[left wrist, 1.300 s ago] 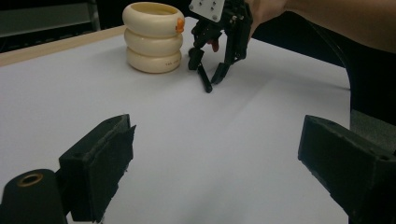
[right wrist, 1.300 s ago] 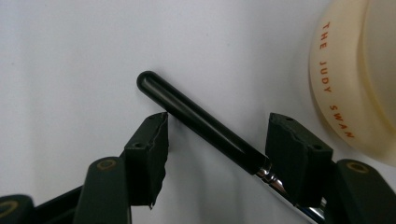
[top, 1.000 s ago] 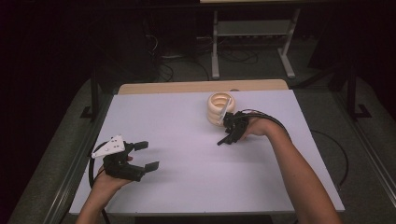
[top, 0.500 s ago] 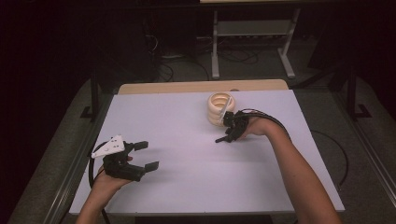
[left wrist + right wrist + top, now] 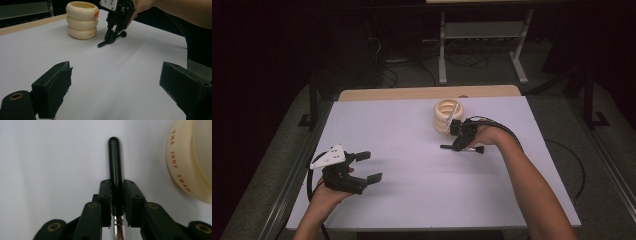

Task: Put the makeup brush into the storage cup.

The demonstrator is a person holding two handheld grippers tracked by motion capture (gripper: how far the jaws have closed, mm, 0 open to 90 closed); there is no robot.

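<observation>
Two grippers are at work over the white counter (image 5: 412,200), and the step in hand looks like the pick-up of a slim black-handled tool (image 5: 115,162); the right gripper (image 5: 458,142) has just been closing, and the right gripper view shows its pads clamped on the tool's handle, with a metal shank running back between the jaws. The tool lies low on the counter, just beside a cream stack of three rings (image 5: 448,116), toward the far right of the sheet; in the left gripper view the handle (image 5: 110,42) points out from under the right gripper (image 5: 111,37) and its tip seems to touch the surface. The left gripper (image 5: 362,167) hovers near the front left corner, well apart from all this; its jaws stand wide with nothing between them.

My reading is that the grasp is made and the lift not yet begun; the next move calls for a straight rise, holding the handle level so the far end does not drag or swing. The ring stack is the nearest hazard: it stands close to the gripper's far side, and a sideways sweep could knock it; a small orange piece (image 5: 96,13) sits at its top rim, and what it is I cannot tell. A trailing cable (image 5: 507,132) loops behind the right wrist; it could snag on a quick pull.
</observation>
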